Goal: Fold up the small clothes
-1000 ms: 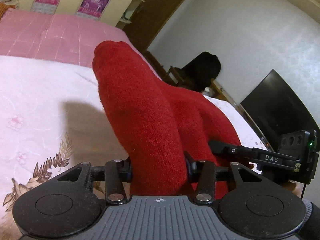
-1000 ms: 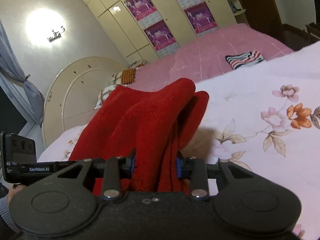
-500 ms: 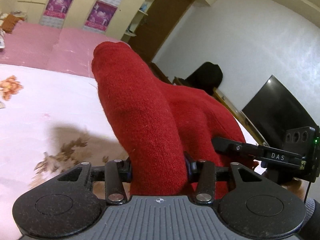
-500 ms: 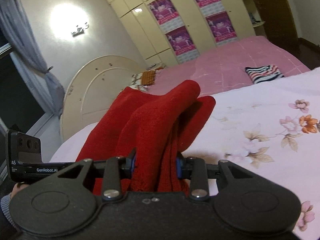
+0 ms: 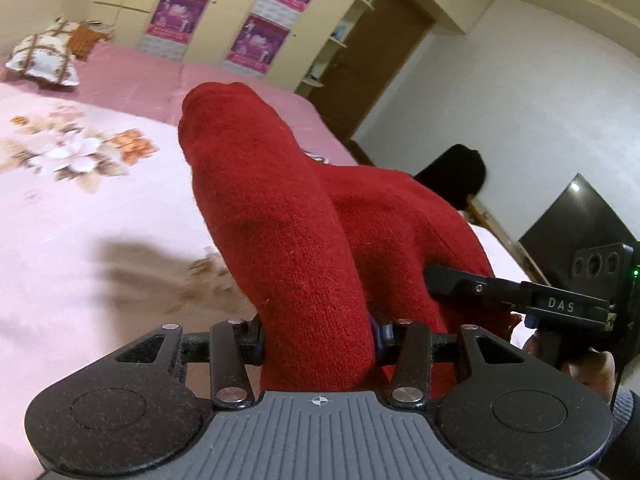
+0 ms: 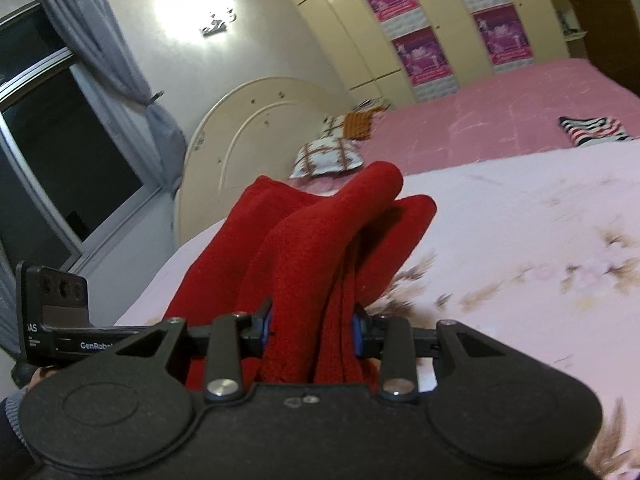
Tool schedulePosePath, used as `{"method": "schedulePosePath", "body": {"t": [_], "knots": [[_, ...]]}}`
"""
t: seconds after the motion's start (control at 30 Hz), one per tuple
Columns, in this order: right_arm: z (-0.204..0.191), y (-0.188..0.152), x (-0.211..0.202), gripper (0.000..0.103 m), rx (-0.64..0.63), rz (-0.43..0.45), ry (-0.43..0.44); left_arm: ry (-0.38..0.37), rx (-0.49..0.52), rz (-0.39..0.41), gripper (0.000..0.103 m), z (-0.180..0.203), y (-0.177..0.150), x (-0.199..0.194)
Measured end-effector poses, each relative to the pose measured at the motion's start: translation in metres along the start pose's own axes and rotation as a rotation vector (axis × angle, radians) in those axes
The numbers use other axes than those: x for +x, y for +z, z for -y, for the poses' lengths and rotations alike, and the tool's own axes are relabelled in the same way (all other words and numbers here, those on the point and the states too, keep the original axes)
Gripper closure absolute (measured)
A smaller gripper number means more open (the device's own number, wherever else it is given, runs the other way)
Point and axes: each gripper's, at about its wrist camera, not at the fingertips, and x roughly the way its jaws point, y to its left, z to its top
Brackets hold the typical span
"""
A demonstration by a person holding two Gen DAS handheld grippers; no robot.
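A thick red knitted garment [image 5: 288, 224] is held up off the bed between both grippers. My left gripper [image 5: 320, 332] is shut on one bunched edge of it. My right gripper [image 6: 312, 328] is shut on another bunched edge of the red garment [image 6: 320, 248]. The cloth stands up in folds in front of each camera and hides the fingertips. The right gripper also shows at the right of the left wrist view [image 5: 520, 296], and the left gripper's body at the left of the right wrist view [image 6: 56, 320].
The bed has a pale pink floral sheet [image 5: 60, 208] and a darker pink cover [image 6: 500, 120] behind. A folded striped garment [image 6: 592, 130] lies on the pink cover. Pillows [image 6: 328, 156] sit by the headboard. A dark TV [image 5: 580, 216] and a wardrobe [image 5: 248, 20] stand beyond.
Both grippers have lifted and swung with the red garment still gripped; the views now show more of the room, the headboard and the pillows. The grips are unchanged.
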Motion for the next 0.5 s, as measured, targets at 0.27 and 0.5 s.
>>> {"method": "schedulePosePath", "body": {"t": [0.27, 0.5], "knots": [[-0.015, -0.01, 0.044, 0.069, 0.01, -0.059, 0.034, 0.049, -0.034, -0.031, 0.058, -0.043, -0.006, -0.003], [-0.018, -0.015, 0.07, 0.069, 0.041, -0.079, 0.037, 0.03, -0.046, -0.058, 0.058, -0.082, 0.0, 0.005]]}}
